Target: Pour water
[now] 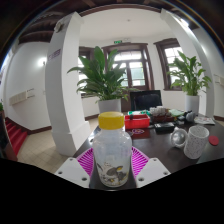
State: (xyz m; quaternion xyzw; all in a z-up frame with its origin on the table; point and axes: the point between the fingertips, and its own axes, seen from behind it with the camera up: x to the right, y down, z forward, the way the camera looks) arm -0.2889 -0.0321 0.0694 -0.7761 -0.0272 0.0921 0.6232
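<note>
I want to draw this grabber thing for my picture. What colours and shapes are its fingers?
The gripper has two pale, silvery-white fingers with flat, angular ends, one on each side. Each finger's inner face carries a bright magenta pad. No cables, markings, hand or sleeve show in this view.

Far beyond the claw, bright windows sit in a white wall. Two potted plants flank them. A white pillar rises beside a dark desk.

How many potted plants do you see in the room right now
2. One potted plant stands beyond the bottle between the fingers; the other plant stands farther along by the window. Others may be hidden.
</note>
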